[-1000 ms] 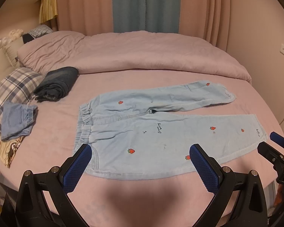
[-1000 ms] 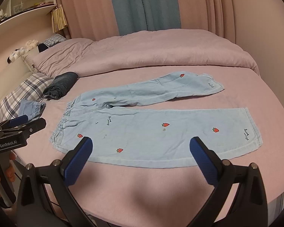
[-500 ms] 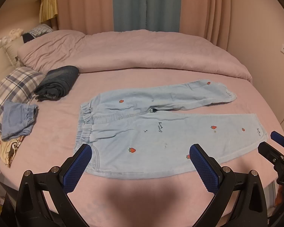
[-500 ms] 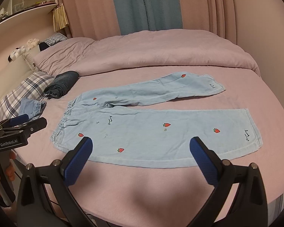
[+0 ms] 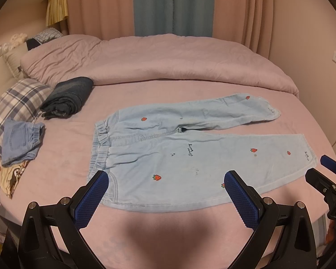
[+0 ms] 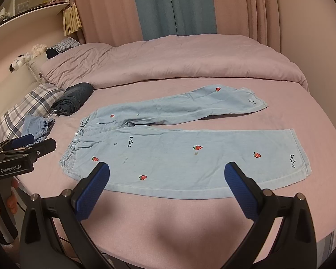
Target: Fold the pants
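A pair of light blue denim pants dotted with red strawberries (image 5: 190,157) is spread flat, unfolded, on the pink-sheeted bed (image 5: 159,228), toward its near edge. The elastic waistband (image 5: 100,148) is turned toward the bed's left edge and the two leg hems toward its right edge, so the long axis of the garment runs left to right, across the line of sight of both cameras. The legs are splayed: the near leg (image 6: 212,157) lies straight along the near edge, while the far leg (image 6: 190,107) angles away toward the folded pink duvet (image 6: 179,62) at the far side.

The left gripper (image 5: 165,198) is held with its blue-padded jaws spread wide and nothing between them, above the near edge, opposite the waistband half of the near leg. The right gripper (image 6: 166,190) is likewise wide apart and empty, opposite the hem half. Neither touches the cloth. The waistband is judged to be nearer the left hand and the hems nearer the right.

The first fold is not yet begun. It is judged that the far leg would be brought over the near one, so a reach across the garment would be needed from both hands.

A rolled dark denim garment (image 5: 67,98) and a small folded blue garment (image 5: 20,141) lie near the left edge, well apart from the pants.
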{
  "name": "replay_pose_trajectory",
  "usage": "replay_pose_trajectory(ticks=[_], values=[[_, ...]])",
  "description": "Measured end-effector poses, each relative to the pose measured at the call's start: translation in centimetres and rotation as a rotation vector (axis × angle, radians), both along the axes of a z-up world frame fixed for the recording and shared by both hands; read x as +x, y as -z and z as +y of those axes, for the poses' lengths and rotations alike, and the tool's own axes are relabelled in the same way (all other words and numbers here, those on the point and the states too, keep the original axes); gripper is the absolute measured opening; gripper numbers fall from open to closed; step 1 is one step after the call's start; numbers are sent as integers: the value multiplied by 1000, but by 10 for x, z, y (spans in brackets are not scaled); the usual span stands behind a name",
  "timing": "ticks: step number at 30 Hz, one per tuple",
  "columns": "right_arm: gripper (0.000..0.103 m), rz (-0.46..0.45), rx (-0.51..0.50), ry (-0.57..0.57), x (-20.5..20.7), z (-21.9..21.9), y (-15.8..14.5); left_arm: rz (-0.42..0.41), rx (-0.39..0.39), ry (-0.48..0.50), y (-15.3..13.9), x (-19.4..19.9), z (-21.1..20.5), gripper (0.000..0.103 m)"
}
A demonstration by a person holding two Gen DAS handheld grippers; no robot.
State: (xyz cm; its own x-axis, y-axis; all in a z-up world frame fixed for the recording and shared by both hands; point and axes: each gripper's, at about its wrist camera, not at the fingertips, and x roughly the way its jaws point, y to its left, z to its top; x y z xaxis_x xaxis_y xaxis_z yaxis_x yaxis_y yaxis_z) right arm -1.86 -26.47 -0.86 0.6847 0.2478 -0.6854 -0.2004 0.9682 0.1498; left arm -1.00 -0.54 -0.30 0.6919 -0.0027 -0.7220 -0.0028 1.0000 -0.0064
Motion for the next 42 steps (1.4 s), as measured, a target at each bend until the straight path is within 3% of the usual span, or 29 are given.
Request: replay_pose_trajectory(ticks=[3, 6, 11, 15, 20, 24, 28, 34, 36, 40, 42], values=[[103, 2, 1, -3, 0, 1, 1, 11, -54, 8, 5, 2, 9, 102], [103, 15, 6, -20, 2, 5, 7, 48, -202, 7, 21, 6, 30, 102], [103, 59, -21, -100, 6, 22, 35, 143, -385, -83, 63, 14, 71, 102], [102, 82, -131, -164, 9, 45, 58, 199, -531, -183, 97, 10, 108, 102], [92, 99, -216, -289, 12, 72, 84, 229, -748, -299, 129, 5, 145, 102], [81, 101, -265, -390, 12, 90, 103, 210, -821, -336, 143, 7, 162, 101], [68, 112, -302, -454, 16, 105, 122, 256, -848, -365, 162, 16, 168, 78], [55, 118, -344, -501, 24, 120, 142, 221, -897, -387, 170, 27, 178, 70], [53, 94, -344, -513, 26, 124, 144, 226, -911, -403, 174, 31, 181, 60], [36, 68, -340, -521, 35, 132, 149, 229, -901, -437, 181, 34, 188, 19], [24, 59, -323, -525, 37, 134, 148, 234, -913, -438, 183, 33, 191, 17]])
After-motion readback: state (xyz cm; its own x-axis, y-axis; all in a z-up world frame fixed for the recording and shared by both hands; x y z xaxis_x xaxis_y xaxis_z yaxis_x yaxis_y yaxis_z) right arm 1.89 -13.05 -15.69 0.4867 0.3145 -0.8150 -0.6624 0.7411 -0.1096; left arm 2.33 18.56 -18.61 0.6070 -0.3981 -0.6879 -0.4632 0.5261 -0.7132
